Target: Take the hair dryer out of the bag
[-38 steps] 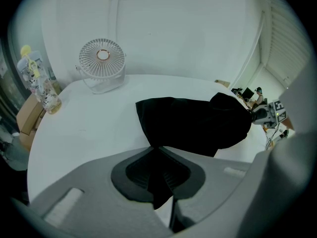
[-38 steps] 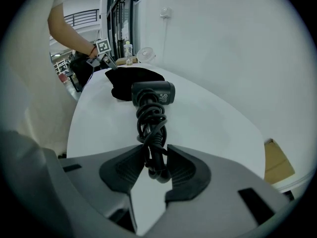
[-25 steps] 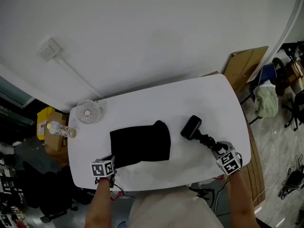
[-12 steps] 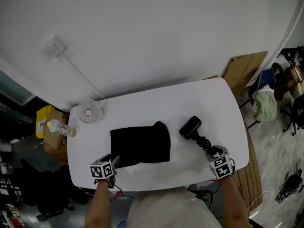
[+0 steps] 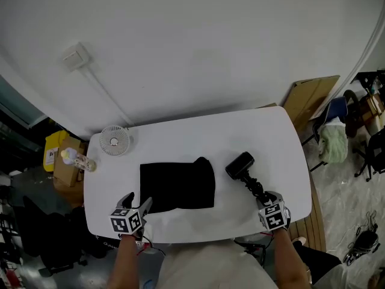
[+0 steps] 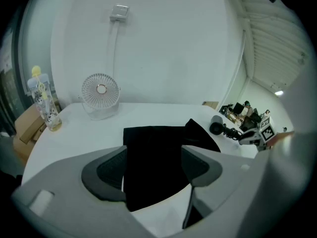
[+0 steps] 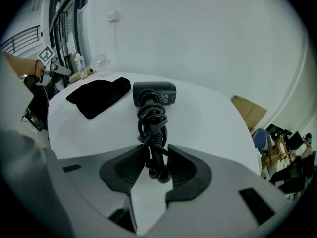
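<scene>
Where the hair dryer lies: on the white worktop, outside the bag, near its right side.
State of the bag: black, flat, mid-worktop.
Your right hand-held gripper: jaws pinched on the hair dryer's coiled cord.
Your left hand-held gripper: jaws wide apart, holding nothing, at the bag's near-left corner.

Soft, even light; gripper views warp toward dark corners.
</scene>
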Tool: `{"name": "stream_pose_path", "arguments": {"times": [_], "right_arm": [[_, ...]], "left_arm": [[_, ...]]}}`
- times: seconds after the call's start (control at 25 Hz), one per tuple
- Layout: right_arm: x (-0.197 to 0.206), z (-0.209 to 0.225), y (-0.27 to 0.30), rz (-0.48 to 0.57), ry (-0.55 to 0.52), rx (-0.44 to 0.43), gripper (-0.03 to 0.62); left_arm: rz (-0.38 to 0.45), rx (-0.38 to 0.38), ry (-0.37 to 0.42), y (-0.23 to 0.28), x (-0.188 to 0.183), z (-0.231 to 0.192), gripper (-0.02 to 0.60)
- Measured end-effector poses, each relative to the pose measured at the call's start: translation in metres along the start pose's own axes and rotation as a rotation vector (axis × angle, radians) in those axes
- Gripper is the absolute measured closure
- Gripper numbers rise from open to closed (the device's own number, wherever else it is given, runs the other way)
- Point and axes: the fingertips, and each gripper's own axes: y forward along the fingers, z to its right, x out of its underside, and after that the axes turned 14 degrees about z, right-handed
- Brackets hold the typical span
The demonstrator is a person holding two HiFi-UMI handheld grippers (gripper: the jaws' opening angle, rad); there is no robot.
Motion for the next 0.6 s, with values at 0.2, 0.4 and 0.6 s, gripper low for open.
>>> {"name": "stream_pose_path", "arguments": {"times": [0.2,0.4,0.6], "right_arm": [[-0.002,-0.004,0.003,0.011,0.024,0.006,0.445],[0.000,-0.011,0.005,0.019,0.029,-0.014,0.441],[-0.001,-0.011,0.007,0.029,0.036,-0.031,0.434]], "left_arm": [[0.079,0.056,0.007,-0.003,-0.028,0.027,0.256],[0.174,0.189,-0.099,0.005,-0.050,0.082,0.256],[0.174,0.312,-0.167,0.022,-0.049,0.128,0.256]]}}
